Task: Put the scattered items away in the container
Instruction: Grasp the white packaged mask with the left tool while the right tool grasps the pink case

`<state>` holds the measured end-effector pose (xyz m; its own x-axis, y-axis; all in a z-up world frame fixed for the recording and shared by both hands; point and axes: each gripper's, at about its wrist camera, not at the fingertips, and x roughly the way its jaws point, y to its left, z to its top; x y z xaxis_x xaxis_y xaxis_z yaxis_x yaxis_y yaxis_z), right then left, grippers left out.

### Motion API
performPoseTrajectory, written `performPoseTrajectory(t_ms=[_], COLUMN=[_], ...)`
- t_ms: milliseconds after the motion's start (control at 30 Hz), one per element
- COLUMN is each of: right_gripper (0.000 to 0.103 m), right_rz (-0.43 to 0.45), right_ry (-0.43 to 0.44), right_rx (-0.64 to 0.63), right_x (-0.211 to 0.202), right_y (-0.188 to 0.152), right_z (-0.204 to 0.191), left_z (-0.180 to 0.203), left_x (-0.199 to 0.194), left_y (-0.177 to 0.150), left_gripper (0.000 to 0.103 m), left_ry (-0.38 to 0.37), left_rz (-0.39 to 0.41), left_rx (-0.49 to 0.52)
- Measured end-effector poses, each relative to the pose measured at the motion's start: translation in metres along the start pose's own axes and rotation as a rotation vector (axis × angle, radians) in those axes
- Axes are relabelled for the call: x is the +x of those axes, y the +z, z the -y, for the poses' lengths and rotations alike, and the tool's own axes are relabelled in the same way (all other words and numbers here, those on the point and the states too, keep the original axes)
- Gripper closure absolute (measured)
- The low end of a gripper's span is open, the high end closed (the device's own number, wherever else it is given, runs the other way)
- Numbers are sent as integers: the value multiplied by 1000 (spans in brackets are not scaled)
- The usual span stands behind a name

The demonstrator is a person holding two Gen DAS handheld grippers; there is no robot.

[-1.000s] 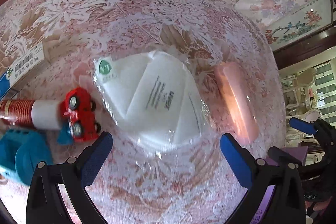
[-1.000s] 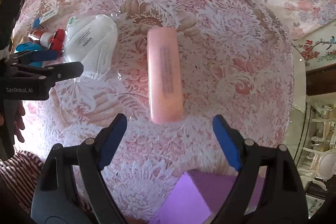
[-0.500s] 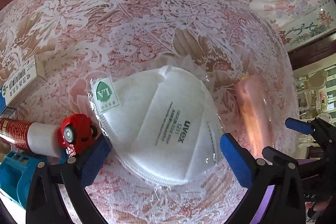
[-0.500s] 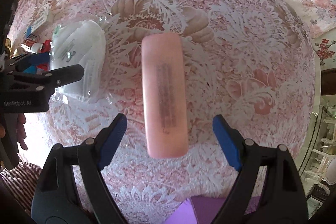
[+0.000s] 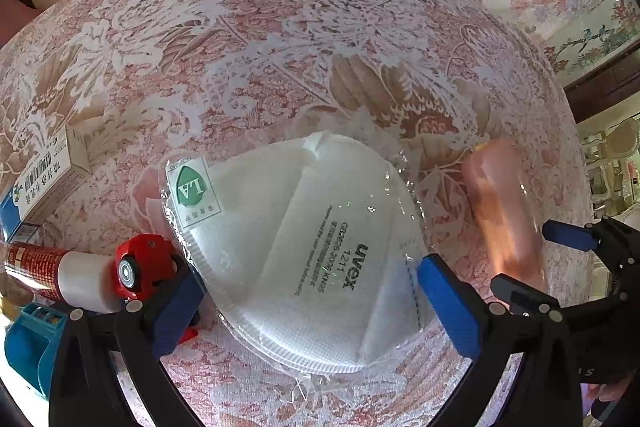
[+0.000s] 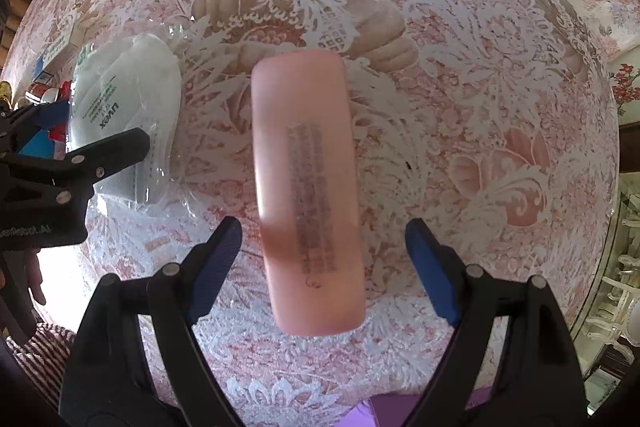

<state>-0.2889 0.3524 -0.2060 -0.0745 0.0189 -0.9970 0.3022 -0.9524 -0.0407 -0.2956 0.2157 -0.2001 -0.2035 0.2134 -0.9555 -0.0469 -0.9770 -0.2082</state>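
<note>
1 pink case [image 6: 308, 195] lies lengthwise between the right gripper's [image 6: 322, 259] fingers.

Both grippers (jaws wide) have sunk toward mask [image 5: 304, 251] and pink case [image 6: 308, 195].

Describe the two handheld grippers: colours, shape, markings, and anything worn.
Both grippers, the left gripper and right gripper, share one build: black plastic clamp-style arms with silver rivets and blue fingertip pads. The left gripper's body carries partly blurred white lettering. A striped fabric shows low beside it.
</note>
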Motion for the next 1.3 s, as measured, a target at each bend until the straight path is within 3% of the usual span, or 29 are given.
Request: performPoseTrajectory(t_ms=[333, 700, 800, 967, 1067, 1100, 1167, 1233, 1300], right_gripper=[18, 18, 23, 49, 50, 51, 51, 51, 51], right_rz=[-24, -18, -12, -1, 1, 0, -1, 0, -1], right_ry=[-27, 8, 8, 12, -9, -5, 7, 9, 10], right_rx=[-40, -21, -40, -100, -105, -90, -58, -42, -34], right_x=[15, 15, 11, 1, -2, -2, -3, -4, -5], right_y=[-1, -3, -7, -6, -6, -6, -7, -8, -10], right_z=[-11, 1, -4, -19, -25, -23, -20, -20, -20], left_z=[1, 2, 5, 5, 0, -2, -7, -9, -8], left_x=[-1, 7, 9, 6, -1, -4, -12, -19, -27], left_y=[-1, -12, -9, -10, -12, -11, -10, -7, -7], left_gripper=[0, 0, 0, 3, 17, 32, 45, 64, 71], left_ry=[36, 61, 67, 68, 54, 42, 17, -6, -19], left_rz=[17, 25, 15, 15, 33, 41, 54, 67, 80], left_rx=[-31, -43, -37, -21, -22, -25, -31, -28, -13])
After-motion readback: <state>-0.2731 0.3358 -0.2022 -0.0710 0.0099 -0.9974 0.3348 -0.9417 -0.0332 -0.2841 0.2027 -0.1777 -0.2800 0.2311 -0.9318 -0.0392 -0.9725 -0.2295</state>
